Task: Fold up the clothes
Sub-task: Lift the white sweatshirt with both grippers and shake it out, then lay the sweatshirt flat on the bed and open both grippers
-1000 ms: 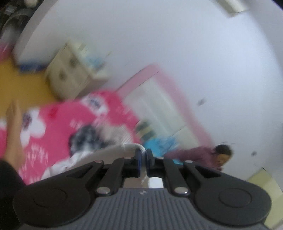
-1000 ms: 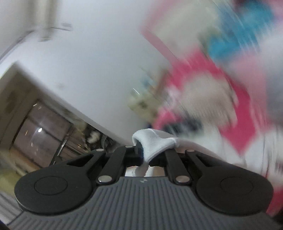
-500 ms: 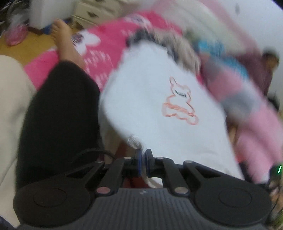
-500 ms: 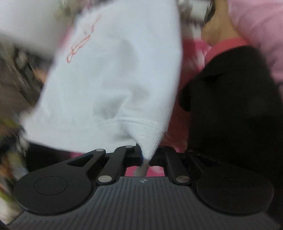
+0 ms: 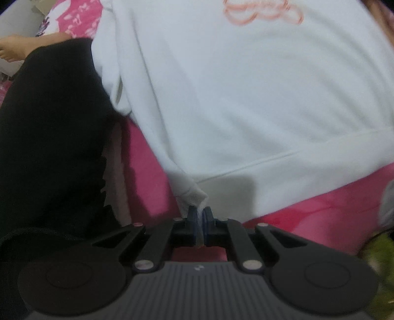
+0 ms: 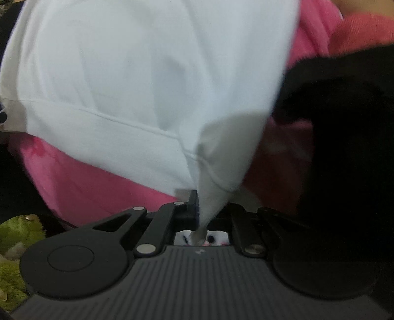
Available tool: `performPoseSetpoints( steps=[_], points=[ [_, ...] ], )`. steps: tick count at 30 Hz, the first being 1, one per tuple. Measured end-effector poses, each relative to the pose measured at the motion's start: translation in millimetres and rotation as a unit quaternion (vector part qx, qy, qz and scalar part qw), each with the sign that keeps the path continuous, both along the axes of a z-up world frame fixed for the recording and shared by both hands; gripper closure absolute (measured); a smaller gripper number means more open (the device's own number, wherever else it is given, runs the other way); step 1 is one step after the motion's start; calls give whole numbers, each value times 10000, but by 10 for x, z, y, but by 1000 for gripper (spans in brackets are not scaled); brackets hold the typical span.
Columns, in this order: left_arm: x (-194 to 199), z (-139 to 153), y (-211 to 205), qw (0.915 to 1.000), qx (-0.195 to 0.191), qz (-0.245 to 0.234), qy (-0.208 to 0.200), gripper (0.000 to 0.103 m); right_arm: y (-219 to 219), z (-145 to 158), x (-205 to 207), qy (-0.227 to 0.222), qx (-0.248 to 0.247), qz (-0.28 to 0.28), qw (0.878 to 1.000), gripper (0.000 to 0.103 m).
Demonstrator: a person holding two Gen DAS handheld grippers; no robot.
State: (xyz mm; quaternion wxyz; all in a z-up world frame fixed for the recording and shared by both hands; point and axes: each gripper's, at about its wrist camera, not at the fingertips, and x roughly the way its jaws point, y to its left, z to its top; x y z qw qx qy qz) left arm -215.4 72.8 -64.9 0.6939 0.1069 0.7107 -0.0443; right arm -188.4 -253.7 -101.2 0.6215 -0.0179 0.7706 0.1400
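A second ago both cameras were pointed up at the wall and the far side of the room, everything smeared with speed; now they look down onto the white sweatshirt, which has come down and spread front-up over the pink bedspread — the flick that opens it out looks finished. The orange bear outline, which sat mid-frame half a second ago, has slid to the top edge of the left view, so the grippers have drawn back toward the hem as the cloth settled.

The left gripper has its jaws pressed together on one bottom corner of the hem; the right gripper is likewise clamped on the other corner, a peak of fabric pulled taut into it. The person's black-clad leg lies just beside the sweatshirt's left edge, where a sleeve looks bunched against it; a bare foot shows further off.

To my eye the garment is laid out and ready — folding proper has not begun; that crumpled sleeve may want smoothing first, and the hem is still lifted where it is held.
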Motion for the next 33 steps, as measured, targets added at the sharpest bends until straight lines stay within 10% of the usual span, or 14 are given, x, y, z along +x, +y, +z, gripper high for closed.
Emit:
performPoseSetpoints(
  steps=[4,8,11,18,21,25,29,33],
  points=[
    [15,-58,7,9995,122,-166,233,92,-101,-98,-49,203,-114,-246,9994,100],
    [-81,185,-9,9995,15,-314,98,82,-32,77,-183,152,-130,-149,9997,64],
    [-208,501,-21,9988,-177,-443,-85,59,29,463,-400,-437,-70,100,9990,49],
    [-300,1018,-115,9839,-932,-299,-1497,63,145,1232,-750,-2591,122,269,9654,52],
    [-147,761,-291,9728,-1536,-140,-1727,64,258,1078,-570,-3215,366,-136,9461,59],
    [12,-7,-516,9804,-1249,-116,-1517,66,351,794,-464,-3255,167,-387,9446,64],
    [29,-451,-250,9854,-1332,335,-1006,66,121,368,-414,-2242,-35,-1087,9685,67],
    [122,-389,-91,9769,-1679,820,-1033,65,49,393,-384,-2116,27,-1492,9659,67]
  ],
)
